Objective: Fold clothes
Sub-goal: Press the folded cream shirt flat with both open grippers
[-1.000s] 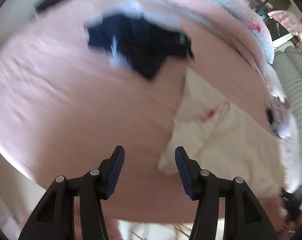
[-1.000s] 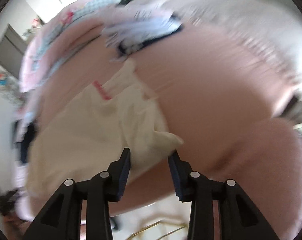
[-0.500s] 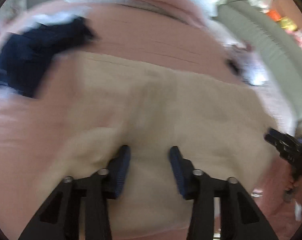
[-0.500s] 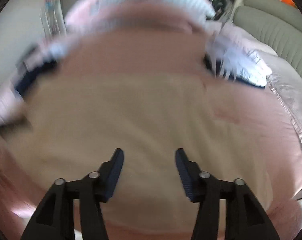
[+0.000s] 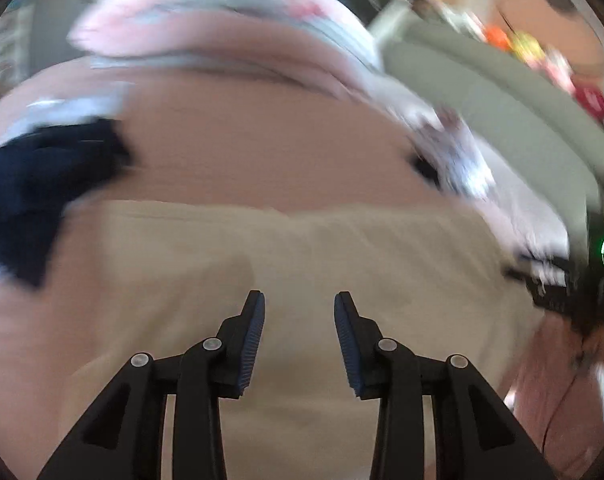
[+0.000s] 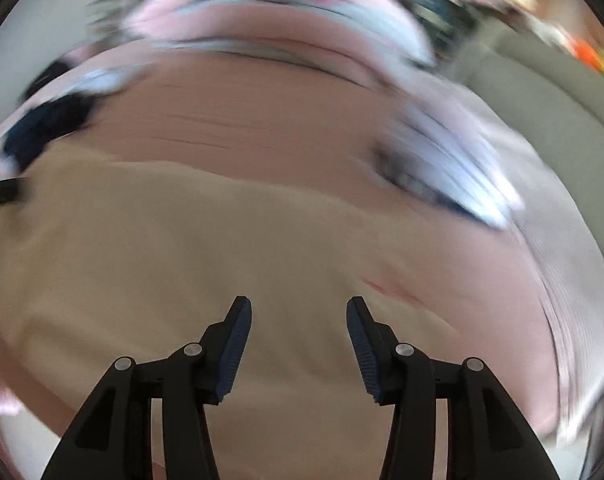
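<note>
A cream garment [image 5: 302,248] lies spread flat on the pink bed sheet [image 5: 261,152], and it fills the lower half of both wrist views [image 6: 181,248]. My left gripper [image 5: 299,304] hovers over its middle. Its jaws are opening and nothing is between them. My right gripper [image 6: 299,308] hangs over the garment near its right side, beside a small red mark [image 6: 386,290]. Its jaws stand apart and empty. Both views are blurred by motion.
A dark navy garment [image 5: 33,184] lies at the left on the sheet. A white-and-blue striped piece [image 6: 462,176] lies at the right. Pink bedding [image 5: 221,32] is piled at the back. A grey-green padded surface [image 5: 502,112] runs along the right.
Both grippers have swung from the bed's edge to above the cream garment, and both views have rolled. The garment now lies spread out flat. The right jaws stand wider, the left jaws narrower.
</note>
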The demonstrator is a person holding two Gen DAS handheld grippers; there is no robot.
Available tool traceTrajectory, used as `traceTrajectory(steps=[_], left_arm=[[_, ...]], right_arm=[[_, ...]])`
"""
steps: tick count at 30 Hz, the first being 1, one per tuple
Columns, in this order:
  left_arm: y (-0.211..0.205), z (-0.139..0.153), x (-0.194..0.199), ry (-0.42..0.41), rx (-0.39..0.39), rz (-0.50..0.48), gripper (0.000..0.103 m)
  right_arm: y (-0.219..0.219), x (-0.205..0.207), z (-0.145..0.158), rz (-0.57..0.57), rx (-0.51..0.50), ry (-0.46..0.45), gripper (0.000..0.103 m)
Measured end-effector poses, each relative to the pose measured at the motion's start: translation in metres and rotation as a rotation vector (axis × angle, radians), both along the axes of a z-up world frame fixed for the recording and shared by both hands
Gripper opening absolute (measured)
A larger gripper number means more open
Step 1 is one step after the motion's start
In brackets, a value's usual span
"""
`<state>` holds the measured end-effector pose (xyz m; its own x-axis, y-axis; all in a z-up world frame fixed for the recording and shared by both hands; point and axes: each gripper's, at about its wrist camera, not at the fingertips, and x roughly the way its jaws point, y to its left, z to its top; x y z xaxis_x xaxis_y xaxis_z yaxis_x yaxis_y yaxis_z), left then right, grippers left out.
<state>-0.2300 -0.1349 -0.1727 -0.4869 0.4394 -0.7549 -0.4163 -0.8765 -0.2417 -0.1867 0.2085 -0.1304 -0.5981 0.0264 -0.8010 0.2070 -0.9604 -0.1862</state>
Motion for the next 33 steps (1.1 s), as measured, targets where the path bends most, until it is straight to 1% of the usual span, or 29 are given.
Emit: traceTrajectory(steps=[1,2,3,5,6,7,8,9,10,11,13,14,15,16,17,19,20,21,22,23,24,25,27,28,30,31,32,33], left_arm=[[0.007,-0.009,-0.009,-0.022,-0.056,-0.021,0.033],[0.009,-0.013,-0.017,-0.04,-0.08,-0.036,0.033],[0.005,-0.014,-0.023,-0.047,-0.07,-0.038,0.032],[-0.01,-0.016,-0.028,-0.05,-0.028,0.007,0.022],[-0.019,-0.015,-0.034,-0.056,-0.023,0.045,0.012],[-0.029,-0.014,-0.042,-0.064,-0.025,0.089,0.01],[-0.037,-0.014,-0.046,-0.055,-0.081,0.167,0.01],[-0.045,-0.015,-0.048,-0.04,-0.157,0.257,0.011],[-0.053,-0.016,-0.05,-0.024,-0.234,0.348,0.011],[-0.059,-0.015,-0.051,-0.035,-0.199,0.371,0.011],[-0.072,-0.011,-0.053,-0.078,-0.043,0.364,0.011],[-0.072,-0.005,-0.052,-0.09,0.03,0.331,0.011],[-0.063,0.002,-0.047,-0.079,0.064,0.267,0.012],[-0.052,0.011,-0.041,-0.062,0.083,0.196,0.013],[-0.039,0.018,-0.034,-0.025,0.062,0.14,0.013],[-0.027,0.017,-0.029,-0.032,0.039,0.096,0.02],[-0.023,0.015,-0.028,-0.044,0.032,0.079,0.02],[-0.018,0.013,-0.026,-0.055,0.024,0.062,0.02],[-0.015,0.01,-0.026,-0.084,0.06,0.031,0.02],[-0.012,0.006,-0.027,-0.121,0.113,-0.006,0.02],[-0.005,0.004,-0.027,-0.129,0.124,-0.033,0.02],[0.003,0.002,-0.027,-0.125,0.119,-0.057,0.02],[0.019,-0.005,-0.031,-0.119,0.026,-0.061,0.02],[0.022,-0.01,-0.036,-0.126,0.012,-0.038,0.02],[0.024,-0.02,-0.048,-0.148,0.017,0.026,0.02],[0.023,-0.023,-0.054,-0.145,0.034,0.057,0.02],[0.026,-0.024,-0.057,-0.118,0.016,0.073,0.02],[0.031,-0.026,-0.06,-0.083,-0.017,0.082,0.02]], right_arm=[[-0.02,-0.006,-0.001,0.063,-0.014,0.001,0.049],[-0.044,-0.015,-0.005,0.127,-0.055,-0.007,0.049],[-0.059,-0.025,-0.01,0.157,-0.079,-0.021,0.049],[-0.084,-0.043,-0.026,0.161,-0.097,-0.064,0.048],[-0.087,-0.054,-0.036,0.135,-0.085,-0.084,0.048],[-0.089,-0.064,-0.047,0.107,-0.073,-0.104,0.047],[-0.081,-0.069,-0.05,0.063,-0.078,-0.102,0.047],[-0.073,-0.074,-0.054,0.017,-0.085,-0.098,0.047],[-0.058,-0.079,-0.052,-0.053,-0.062,-0.083,0.047],[-0.043,-0.084,-0.051,-0.124,-0.037,-0.068,0.047],[-0.019,-0.088,-0.05,-0.164,-0.014,-0.062,0.047],[-0.007,-0.09,-0.049,-0.184,-0.003,-0.059,0.047],[0.005,-0.092,-0.048,-0.203,0.008,-0.057,0.046],[0.008,-0.088,-0.048,-0.211,0.066,-0.037,0.046],[0.011,-0.085,-0.048,-0.218,0.126,-0.016,0.046],[0.025,-0.078,-0.051,-0.222,0.124,-0.013,0.046],[0.037,-0.076,-0.051,-0.245,0.109,-0.01,0.05],[0.049,-0.074,-0.052,-0.268,0.093,-0.007,0.066],[0.061,-0.071,-0.052,-0.291,0.078,-0.004,0.075],[0.061,-0.071,-0.051,-0.286,0.069,0.004,0.077],[0.06,-0.071,-0.049,-0.279,0.06,0.012,0.076],[0.06,-0.071,-0.048,-0.273,0.052,0.02,0.075],[0.059,-0.07,-0.045,-0.26,0.035,0.036,0.067],[0.053,-0.072,-0.044,-0.239,0.018,0.032,0.067],[0.04,-0.075,-0.043,-0.196,-0.017,0.021,0.067],[0.033,-0.076,-0.042,-0.174,-0.034,0.016,0.067],[0.032,-0.082,-0.052,-0.173,-0.028,-0.023,0.067],[0.032,-0.084,-0.059,-0.176,-0.003,-0.02,0.067]])
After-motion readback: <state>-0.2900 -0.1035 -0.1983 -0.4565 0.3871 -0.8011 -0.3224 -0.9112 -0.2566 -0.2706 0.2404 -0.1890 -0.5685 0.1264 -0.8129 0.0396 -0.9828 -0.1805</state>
